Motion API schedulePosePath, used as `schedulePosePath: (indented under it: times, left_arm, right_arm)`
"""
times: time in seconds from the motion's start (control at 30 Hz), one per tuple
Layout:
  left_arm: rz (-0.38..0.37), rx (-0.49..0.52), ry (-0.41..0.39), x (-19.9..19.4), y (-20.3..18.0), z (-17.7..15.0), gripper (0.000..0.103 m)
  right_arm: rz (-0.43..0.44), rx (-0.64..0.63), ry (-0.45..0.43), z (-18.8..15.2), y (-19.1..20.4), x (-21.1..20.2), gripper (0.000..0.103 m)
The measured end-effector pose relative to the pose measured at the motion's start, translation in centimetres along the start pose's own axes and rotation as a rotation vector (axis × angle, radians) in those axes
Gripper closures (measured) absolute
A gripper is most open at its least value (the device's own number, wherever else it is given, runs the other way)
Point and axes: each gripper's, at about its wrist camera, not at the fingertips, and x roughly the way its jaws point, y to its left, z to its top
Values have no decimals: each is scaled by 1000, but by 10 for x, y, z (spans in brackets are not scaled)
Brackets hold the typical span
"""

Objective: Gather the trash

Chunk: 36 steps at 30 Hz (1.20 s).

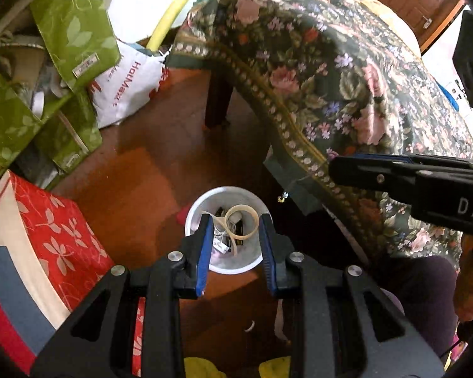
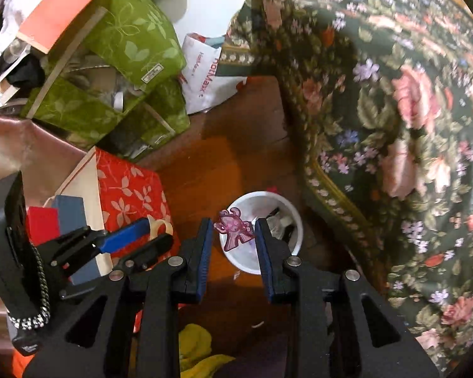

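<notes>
The white bin (image 1: 227,264) on the floor holds a tape ring (image 1: 242,222) and scraps. The left gripper (image 1: 235,236) has its jaws spread; the right gripper (image 2: 233,236), jaws spread, frames a loose pink figure (image 2: 233,228). The floral cloth (image 1: 331,78) hangs right.

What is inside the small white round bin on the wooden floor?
The white bin holds a beige tape ring, white paper scraps and dark bits. A purple translucent figure shows over its rim. Anything below that is covered.
</notes>
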Motion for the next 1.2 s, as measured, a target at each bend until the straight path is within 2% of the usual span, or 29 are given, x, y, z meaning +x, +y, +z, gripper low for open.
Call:
schedulePosePath:
  times: [0.07, 0.17, 0.2, 0.33, 0.43, 0.6, 0.8, 1.0, 1.2]
  left_arm:
    - [-11, -6, 20, 6, 2, 1, 75]
    - [-14, -6, 32, 13, 2, 2, 75]
    - [-20, -11, 37, 16, 2, 4, 75]
    - [-51, -45, 54, 26, 5, 9, 74]
    - [-44, -61, 78, 32, 5, 13, 63]
    - [-30, -58, 63, 29, 1, 17, 63]
    - [-22, -40, -59, -12, -5, 25, 63]
    - [-50, 17, -257, -80, -23, 25, 63]
    - [-81, 92, -461, -147, -47, 11, 63]
  right_arm:
    - [9, 3, 12, 2, 0, 6, 75]
    - [19, 13, 23, 4, -2, 10, 56]
    - [13, 12, 16, 3, -2, 9, 54]
    - [-35, -28, -6, 3, 0, 4, 54]
    - [-65, -36, -37, 1, -2, -4, 54]
    - [-106, -34, -111, -5, -5, -25, 54]
    - [-168, -17, -260, -21, 0, -72, 54]
    - [-230, 2, -429, -44, 15, -122, 54]
    - [-316, 35, -609, -70, 33, -174, 54]
